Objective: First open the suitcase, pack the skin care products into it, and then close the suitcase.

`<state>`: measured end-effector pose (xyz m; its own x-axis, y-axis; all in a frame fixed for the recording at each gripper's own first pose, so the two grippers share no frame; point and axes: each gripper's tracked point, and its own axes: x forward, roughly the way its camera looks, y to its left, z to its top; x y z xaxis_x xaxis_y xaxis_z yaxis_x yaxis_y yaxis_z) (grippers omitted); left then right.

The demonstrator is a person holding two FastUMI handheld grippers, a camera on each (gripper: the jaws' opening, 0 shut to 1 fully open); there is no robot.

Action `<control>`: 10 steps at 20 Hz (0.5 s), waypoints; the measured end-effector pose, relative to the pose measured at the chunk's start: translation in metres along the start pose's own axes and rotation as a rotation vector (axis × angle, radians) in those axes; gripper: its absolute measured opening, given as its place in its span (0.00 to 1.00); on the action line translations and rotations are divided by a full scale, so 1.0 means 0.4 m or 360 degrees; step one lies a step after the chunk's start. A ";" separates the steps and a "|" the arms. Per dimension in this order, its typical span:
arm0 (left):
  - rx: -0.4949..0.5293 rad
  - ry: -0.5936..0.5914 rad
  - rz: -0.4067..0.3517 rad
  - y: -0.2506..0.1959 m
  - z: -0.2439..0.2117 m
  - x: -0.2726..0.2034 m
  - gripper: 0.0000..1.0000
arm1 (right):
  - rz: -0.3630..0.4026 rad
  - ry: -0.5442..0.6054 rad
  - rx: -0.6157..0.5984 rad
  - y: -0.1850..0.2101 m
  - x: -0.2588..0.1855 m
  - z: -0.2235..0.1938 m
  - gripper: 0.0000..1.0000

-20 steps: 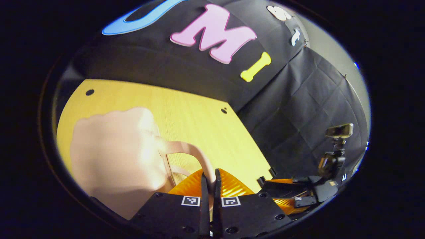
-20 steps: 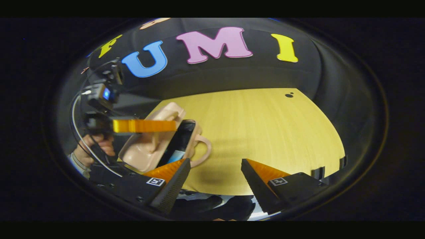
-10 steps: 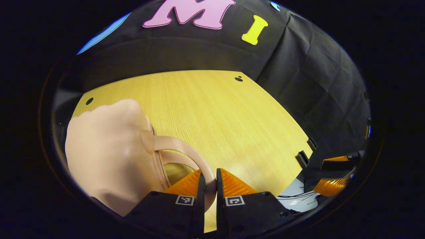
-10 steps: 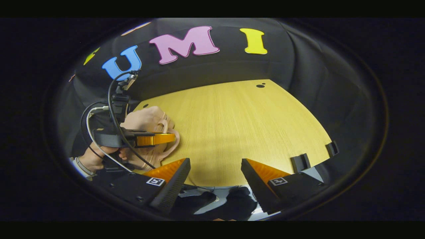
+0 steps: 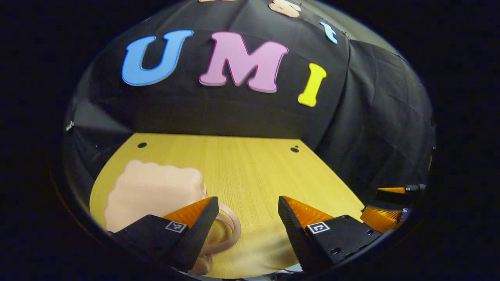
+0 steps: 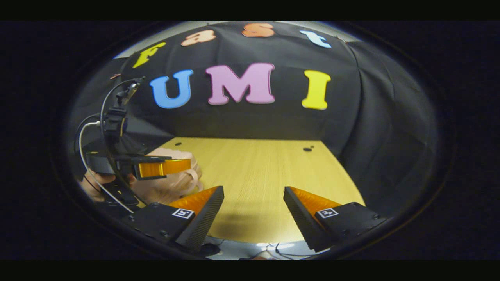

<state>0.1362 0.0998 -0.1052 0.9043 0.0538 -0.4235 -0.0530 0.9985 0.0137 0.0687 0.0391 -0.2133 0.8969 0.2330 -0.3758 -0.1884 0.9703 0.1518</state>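
Note:
The pale pink suitcase [image 5: 156, 191] lies flat and shut on the wooden table [image 5: 254, 171], its looped handle [image 5: 228, 230] pointing toward me. My left gripper [image 5: 247, 210] is open just above the handle and holds nothing; its left finger overlaps the case's near corner. In the right gripper view the suitcase [image 6: 168, 187] sits at the left under the left gripper [image 6: 183, 167]. My right gripper [image 6: 253, 195] is open over bare table, well to the right of the case. What is inside the case is hidden.
The table's far edge meets the black cloth wall, with small dark holes [image 5: 295, 148] near its back corners. A hand [image 6: 93, 187] holds the left gripper, with cables [image 6: 84, 132] looping above it. The right gripper [image 5: 377, 203] sits at the table's right edge.
The suitcase lid, propped half open a second ago, came down shut. My left gripper, shut on the handle until half a second ago, has let go, opened and drawn back.

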 end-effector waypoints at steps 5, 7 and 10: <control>0.0193 -0.0467 0.0290 -0.042 0.236 -0.225 0.95 | 0.0105 -0.0424 -0.0186 -0.014 -0.072 0.229 0.97; 0.0250 -0.0594 0.0385 -0.075 0.292 -0.313 0.95 | 0.0166 -0.0548 -0.0243 -0.001 -0.106 0.294 0.98; 0.0219 -0.0655 0.0440 -0.135 0.307 -0.408 0.95 | 0.0346 -0.0590 -0.0221 0.048 -0.164 0.321 0.96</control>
<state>0.0435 0.0385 0.0746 0.9577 0.2877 0.0041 -0.2823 0.9370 0.2058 0.0576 0.0341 -0.0683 0.9087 0.4175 0.0082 -0.4172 0.9070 0.0574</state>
